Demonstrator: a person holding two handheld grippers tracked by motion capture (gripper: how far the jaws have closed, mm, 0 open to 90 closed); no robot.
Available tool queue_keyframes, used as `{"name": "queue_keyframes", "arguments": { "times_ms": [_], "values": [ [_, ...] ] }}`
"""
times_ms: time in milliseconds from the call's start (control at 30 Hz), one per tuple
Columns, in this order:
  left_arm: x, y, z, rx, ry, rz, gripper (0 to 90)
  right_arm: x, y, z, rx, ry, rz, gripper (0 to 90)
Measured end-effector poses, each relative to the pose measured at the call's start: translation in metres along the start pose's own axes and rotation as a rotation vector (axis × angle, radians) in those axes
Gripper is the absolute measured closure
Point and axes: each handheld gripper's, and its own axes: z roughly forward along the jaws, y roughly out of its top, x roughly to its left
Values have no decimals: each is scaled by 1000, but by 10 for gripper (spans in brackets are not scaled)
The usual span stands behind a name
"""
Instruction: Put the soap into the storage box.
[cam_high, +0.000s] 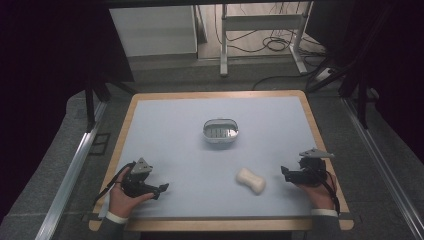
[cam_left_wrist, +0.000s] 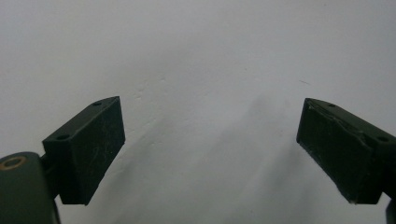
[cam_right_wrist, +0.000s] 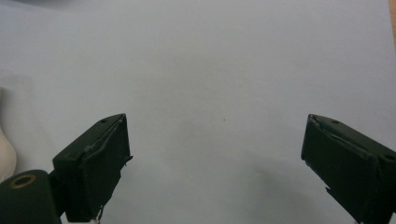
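A cream, peanut-shaped bar of soap (cam_high: 251, 180) lies on the pale blue mat near the front, right of centre. A small oval metal soap dish (cam_high: 220, 132) with a slotted insert stands in the middle of the mat. My left gripper (cam_high: 161, 190) rests at the front left, held by a hand, jaws wide apart over bare mat (cam_left_wrist: 210, 140). At the front right, my right gripper (cam_high: 284, 172) points left toward the soap, open, a short gap away. The soap's edge (cam_right_wrist: 5, 156) shows at the left border of the right gripper view.
The mat covers a wooden table (cam_high: 220, 95) with a raised light-wood rim. Metal rails (cam_high: 75, 165) run along both sides. Beyond the far edge stand a white desk frame (cam_high: 260, 30) and loose cables (cam_high: 280, 45) on the floor.
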Motion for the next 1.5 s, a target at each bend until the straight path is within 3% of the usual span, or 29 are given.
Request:
{"name": "queue_keyframes", "arguments": {
  "times_ms": [400, 467, 633, 800, 1233, 1500],
  "values": [
    [0, 1, -2, -8, -18, -16, 83, 10, 13, 0, -7, 50, -33, 118],
    [0, 1, -3, -11, -25, -15, 83, 14, 19, 0, 19, 43, -62, 118],
    [0, 0, -4, -14, -28, -15, 83, 22, 31, -7, 23, 66, -87, 122],
    [0, 0, -6, -17, -25, -18, 83, 26, 41, -12, 35, 54, -130, 122],
    [0, 0, -5, -10, -23, -16, 83, 35, 52, -12, 30, 126, -178, 150],
    [0, 0, -7, -15, -22, -16, 83, 49, 63, -13, 71, 168, -229, 163]
  ]
}}
